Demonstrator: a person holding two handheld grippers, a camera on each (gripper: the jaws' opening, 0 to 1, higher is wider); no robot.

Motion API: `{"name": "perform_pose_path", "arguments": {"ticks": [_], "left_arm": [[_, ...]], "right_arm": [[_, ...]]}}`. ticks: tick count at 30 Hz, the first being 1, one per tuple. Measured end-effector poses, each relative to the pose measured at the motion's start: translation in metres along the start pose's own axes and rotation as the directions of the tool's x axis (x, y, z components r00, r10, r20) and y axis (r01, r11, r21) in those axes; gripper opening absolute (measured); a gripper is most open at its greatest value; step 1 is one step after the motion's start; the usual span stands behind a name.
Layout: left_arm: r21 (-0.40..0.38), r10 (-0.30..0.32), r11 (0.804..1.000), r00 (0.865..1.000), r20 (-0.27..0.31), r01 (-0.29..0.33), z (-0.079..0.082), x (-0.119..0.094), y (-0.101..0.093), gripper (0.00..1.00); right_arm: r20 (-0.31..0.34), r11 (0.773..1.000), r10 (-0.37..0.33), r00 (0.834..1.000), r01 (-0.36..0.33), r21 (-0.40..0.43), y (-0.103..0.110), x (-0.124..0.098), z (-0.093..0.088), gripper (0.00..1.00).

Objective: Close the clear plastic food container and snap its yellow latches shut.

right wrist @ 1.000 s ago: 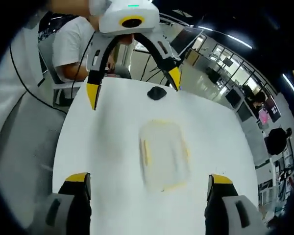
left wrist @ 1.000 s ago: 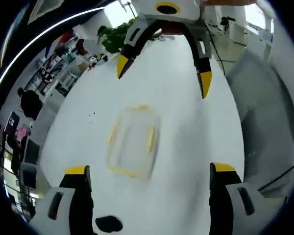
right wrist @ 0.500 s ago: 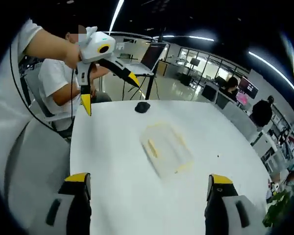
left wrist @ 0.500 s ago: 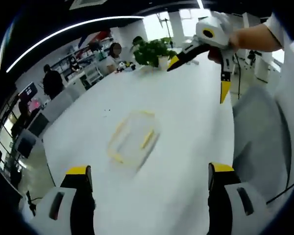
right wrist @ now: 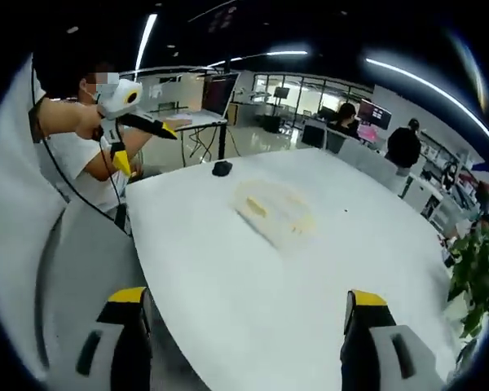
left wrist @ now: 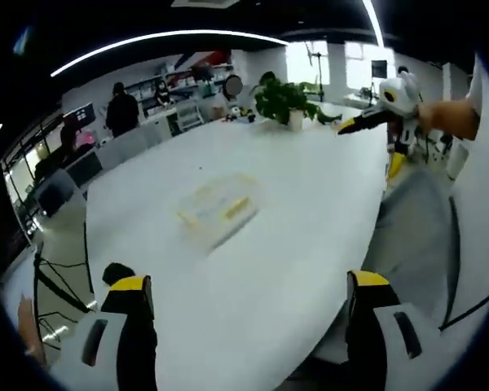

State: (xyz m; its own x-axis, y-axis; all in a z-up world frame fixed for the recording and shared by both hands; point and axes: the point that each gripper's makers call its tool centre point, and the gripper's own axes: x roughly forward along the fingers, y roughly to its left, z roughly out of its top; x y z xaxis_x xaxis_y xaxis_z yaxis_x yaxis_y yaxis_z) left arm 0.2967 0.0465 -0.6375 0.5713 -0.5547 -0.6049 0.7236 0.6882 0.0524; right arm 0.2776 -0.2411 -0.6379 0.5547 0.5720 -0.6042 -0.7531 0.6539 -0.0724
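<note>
The clear container (left wrist: 217,209) with yellow latches (left wrist: 237,208) lies on the white worktop (left wrist: 293,244), well apart from 2 spread, empty grippers: left gripper (left wrist: 248,285), right gripper (right wrist: 243,295).

Right gripper (right wrist: 244,314) hangs off the near edge of the white table (right wrist: 253,277), jaws spread wide with nothing between them. The clear food container (right wrist: 275,209) lies flat mid-table, lid on, a yellow latch (right wrist: 256,208) along its side. A small black object (right wrist: 222,169) rests beyond it. Upper left, the left gripper (right wrist: 143,142) hovers held in a hand (right wrist: 88,124), jaws parted. A leafy plant (right wrist: 475,273) stands far right.
</note>
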Motion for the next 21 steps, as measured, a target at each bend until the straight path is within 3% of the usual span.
{"name": "perform_pose_path", "arguments": {"ticks": [3,12,21], "left_arm": [[-0.03,0.0,1.0,1.0,-0.015,-0.001,-0.013,-0.01,-0.012,0.94],[-0.081,0.047,0.995,0.998,-0.031,-0.049,-0.031,-0.033,-0.016,0.95],[-0.096,0.073,0.992,0.996,-0.047,-0.078,-0.043,-0.042,-0.012,0.95]], "right_arm": [[0.026,0.997,-0.035,0.999,0.033,0.076,0.003,-0.014,0.0,0.99],[-0.018,0.989,-0.102,0.995,0.103,0.105,0.001,-0.042,-0.019,0.99],[-0.03,0.986,-0.113,0.993,0.116,0.119,0.006,-0.043,-0.023,0.99]]}}
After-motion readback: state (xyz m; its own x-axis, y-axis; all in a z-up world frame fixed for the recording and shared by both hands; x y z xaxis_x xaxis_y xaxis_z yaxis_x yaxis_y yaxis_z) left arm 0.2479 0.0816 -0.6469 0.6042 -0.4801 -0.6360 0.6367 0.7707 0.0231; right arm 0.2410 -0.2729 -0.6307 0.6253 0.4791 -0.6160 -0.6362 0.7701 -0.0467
